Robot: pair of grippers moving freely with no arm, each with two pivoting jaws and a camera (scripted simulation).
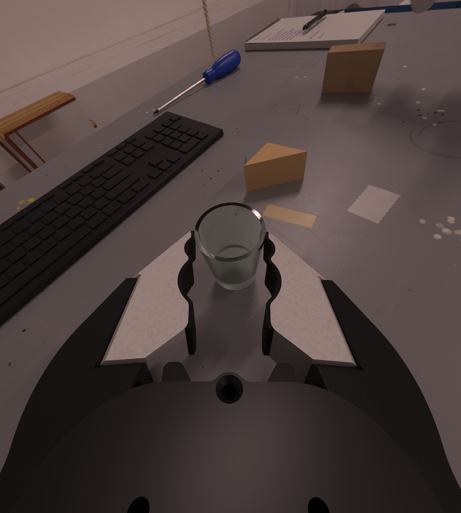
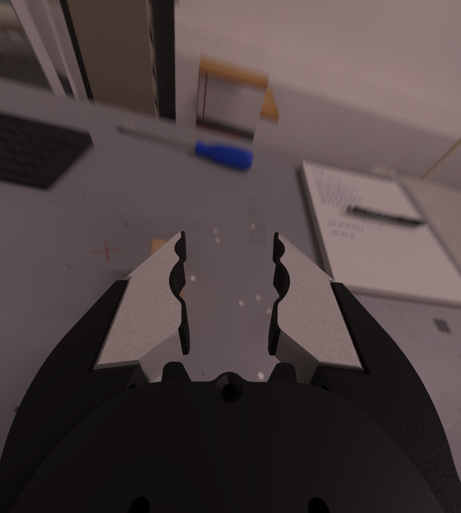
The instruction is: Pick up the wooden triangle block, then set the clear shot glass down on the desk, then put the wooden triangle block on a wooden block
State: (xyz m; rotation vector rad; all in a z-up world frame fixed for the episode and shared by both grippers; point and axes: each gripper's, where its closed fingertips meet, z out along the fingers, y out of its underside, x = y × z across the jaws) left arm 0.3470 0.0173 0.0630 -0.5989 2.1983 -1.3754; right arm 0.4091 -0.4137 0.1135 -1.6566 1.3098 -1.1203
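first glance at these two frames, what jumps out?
The clear shot glass, upright and clamped between the left tongs above the grey desk, dominates the left wrist view. Just beyond it lies the wooden triangle block, with a long black keyboard to its left and a taller rectangular wooden block farther back. In the blurred right wrist view, the right tongs gape empty, a blue-handled screwdriver ahead.
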